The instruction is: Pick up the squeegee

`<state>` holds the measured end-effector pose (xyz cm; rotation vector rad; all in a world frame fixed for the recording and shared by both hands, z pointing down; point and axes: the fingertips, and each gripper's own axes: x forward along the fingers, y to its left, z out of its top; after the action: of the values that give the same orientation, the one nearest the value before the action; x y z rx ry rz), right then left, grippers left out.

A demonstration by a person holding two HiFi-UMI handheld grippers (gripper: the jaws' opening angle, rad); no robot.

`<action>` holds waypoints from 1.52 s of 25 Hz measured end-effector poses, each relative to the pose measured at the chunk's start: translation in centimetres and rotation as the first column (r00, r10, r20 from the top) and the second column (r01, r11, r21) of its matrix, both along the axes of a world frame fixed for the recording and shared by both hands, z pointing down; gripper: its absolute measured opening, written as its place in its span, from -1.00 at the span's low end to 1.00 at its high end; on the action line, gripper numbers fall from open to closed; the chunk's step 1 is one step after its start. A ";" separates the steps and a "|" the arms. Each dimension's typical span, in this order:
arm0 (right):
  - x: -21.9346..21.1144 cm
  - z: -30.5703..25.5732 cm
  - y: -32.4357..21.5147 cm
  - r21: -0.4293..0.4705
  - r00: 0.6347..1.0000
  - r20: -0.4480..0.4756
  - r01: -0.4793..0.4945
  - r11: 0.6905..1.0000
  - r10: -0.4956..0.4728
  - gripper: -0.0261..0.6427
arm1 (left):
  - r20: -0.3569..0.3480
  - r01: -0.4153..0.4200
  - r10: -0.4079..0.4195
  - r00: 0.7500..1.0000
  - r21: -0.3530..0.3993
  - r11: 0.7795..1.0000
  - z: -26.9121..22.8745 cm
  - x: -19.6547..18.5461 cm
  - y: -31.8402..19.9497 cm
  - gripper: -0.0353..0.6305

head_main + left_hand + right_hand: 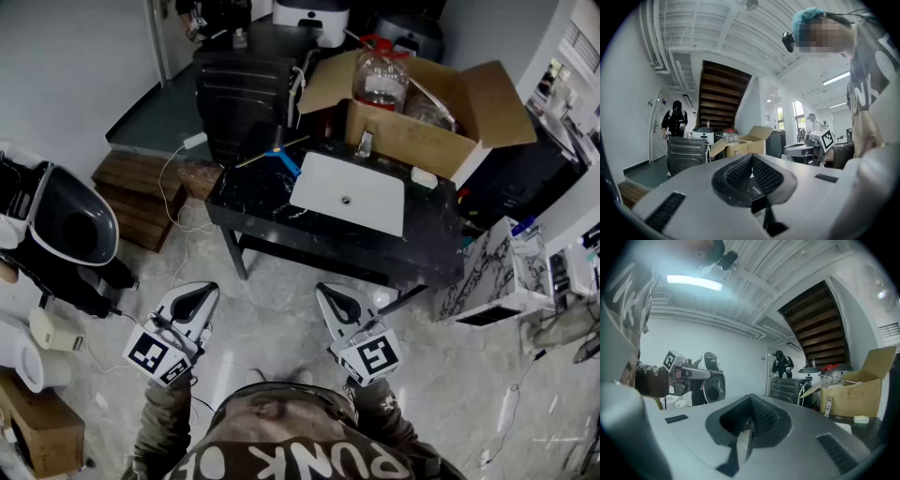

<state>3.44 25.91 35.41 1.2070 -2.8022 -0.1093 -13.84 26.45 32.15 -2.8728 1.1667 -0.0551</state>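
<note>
The squeegee, with a blue handle and a thin pale blade, lies on the left part of the black marble counter, beside the white sink. Both grippers hang low in front of the counter, well short of the squeegee. My left gripper has its jaws shut with nothing between them. My right gripper is shut and empty too. Each gripper view looks level across the room, and the squeegee does not show in either.
An open cardboard box with a plastic bottle stands behind the sink. A black cabinet is at the back, wooden pallets and cables at the left. A person in black stands by the far door.
</note>
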 end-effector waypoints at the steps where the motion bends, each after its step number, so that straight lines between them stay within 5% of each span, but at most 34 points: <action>1: 0.0 -0.1 0.0 0.001 1.000 0.001 0.000 1.000 0.000 -0.90 | -0.001 0.001 -0.001 1.000 0.000 1.000 -0.1 -0.1 0.0 -0.88; 23: -0.8 0.4 -0.6 -0.019 1.000 0.025 0.017 1.000 -0.017 -0.87 | -0.006 0.010 -0.010 1.000 -0.006 1.000 0.2 -0.8 -0.6 -0.88; 38: -2.7 1.1 -0.2 -0.053 0.991 0.019 0.133 0.990 -0.132 0.33 | -0.004 0.008 -0.008 1.000 -0.009 1.000 0.3 -0.3 -1.2 -0.88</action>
<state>0.78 25.67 36.52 1.0148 -2.8772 -0.0321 -14.19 25.23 32.43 -2.8775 1.1816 -0.0543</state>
